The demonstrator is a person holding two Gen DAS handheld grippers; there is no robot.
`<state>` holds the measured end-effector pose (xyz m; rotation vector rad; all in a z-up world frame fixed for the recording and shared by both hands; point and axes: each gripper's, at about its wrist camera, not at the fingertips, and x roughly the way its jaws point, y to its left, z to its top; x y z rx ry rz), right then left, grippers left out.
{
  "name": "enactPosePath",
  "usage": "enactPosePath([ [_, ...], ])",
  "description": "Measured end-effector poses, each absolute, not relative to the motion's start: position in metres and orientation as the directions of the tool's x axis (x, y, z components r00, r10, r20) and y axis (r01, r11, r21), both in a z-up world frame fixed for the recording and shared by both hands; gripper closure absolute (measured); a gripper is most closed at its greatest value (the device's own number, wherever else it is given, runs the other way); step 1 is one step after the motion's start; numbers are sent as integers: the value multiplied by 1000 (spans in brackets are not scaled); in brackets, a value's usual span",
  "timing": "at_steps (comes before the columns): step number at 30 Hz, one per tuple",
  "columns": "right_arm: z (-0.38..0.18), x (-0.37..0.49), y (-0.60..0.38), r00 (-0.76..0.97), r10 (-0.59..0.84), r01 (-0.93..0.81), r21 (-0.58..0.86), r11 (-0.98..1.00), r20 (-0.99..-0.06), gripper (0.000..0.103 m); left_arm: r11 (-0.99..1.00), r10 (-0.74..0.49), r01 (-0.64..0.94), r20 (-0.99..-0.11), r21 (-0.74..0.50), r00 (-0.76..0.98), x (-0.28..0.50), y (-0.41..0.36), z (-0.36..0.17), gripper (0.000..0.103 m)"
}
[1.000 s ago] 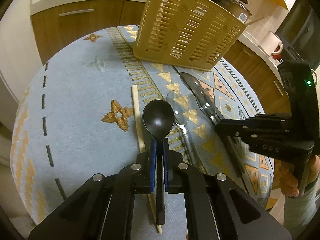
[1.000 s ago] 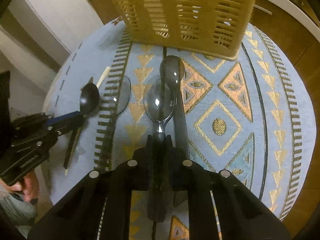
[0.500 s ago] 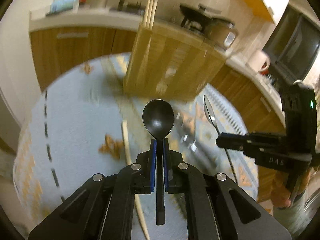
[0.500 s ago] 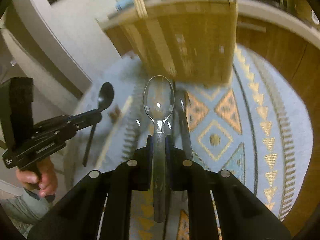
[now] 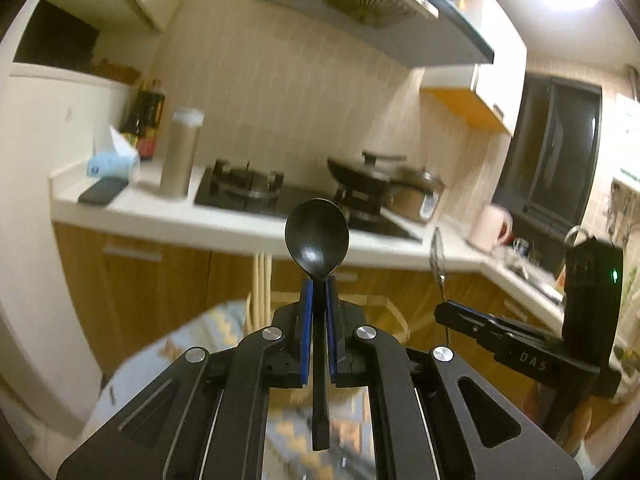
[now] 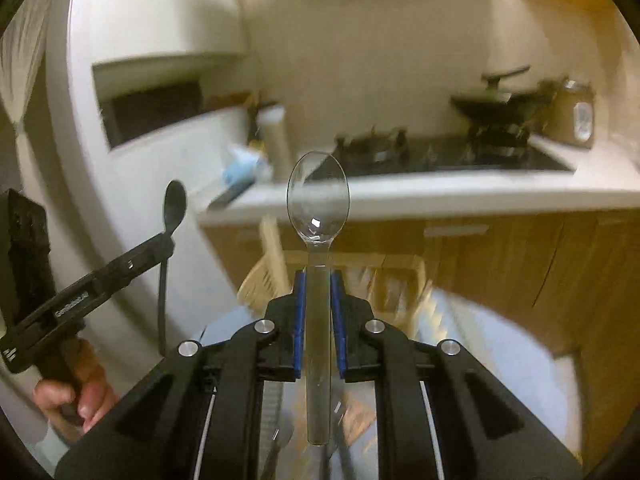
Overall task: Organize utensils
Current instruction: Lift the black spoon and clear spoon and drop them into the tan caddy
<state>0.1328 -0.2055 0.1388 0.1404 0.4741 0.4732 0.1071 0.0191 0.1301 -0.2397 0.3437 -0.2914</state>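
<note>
Black spoon (image 5: 317,236): my left gripper (image 5: 318,280) squeezes its handle, bowl up, in the air.
Clear spoon (image 6: 318,204): my right gripper (image 6: 318,276) squeezes it too.
Basket (image 6: 394,280): below, ahead.
Tip: I should hold tight, tip each handle down, then lower slowly into a slot.

A home kitchen. A white countertop (image 5: 168,216) on wooden cabinets (image 5: 132,276) carries a black gas hob (image 5: 248,192) with a wok (image 5: 360,176) on it, and a range hood (image 5: 372,8) hangs above. Pale tiles cover the wall; a cooker pot (image 5: 418,196), a white kettle (image 5: 490,228) and bottles (image 5: 148,124) stand nearby.
</note>
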Motion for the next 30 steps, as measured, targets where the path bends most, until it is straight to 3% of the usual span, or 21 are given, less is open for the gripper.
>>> enactPosePath([
  [10,140,184,-203,891,357,-305,212,928,-279,93,924,-330,278,-177,-263,927,161,6,128,99],
  [30,93,222,-181,949,203,-189,82,979,-242,93,930,-308,248,-206,-271,929,212,20,79,99],
])
